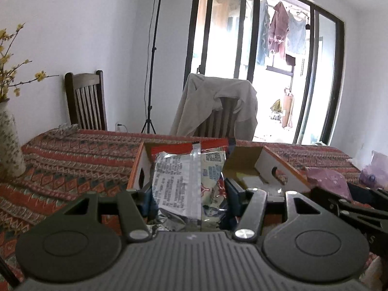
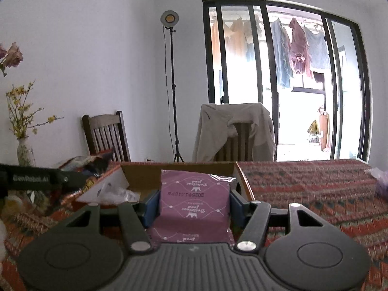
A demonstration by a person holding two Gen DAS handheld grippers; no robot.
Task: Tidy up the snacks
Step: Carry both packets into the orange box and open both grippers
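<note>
The left gripper clamps a silver packet; the right gripper clamps a purple packet. Both packets are held up just short of the open box, which sits on the patterned cloth. This looks like the carry step; next, each packet likely needs to clear the near flap and be let go inside. Far off stand two chairs, a lamp stand and a window.
</note>
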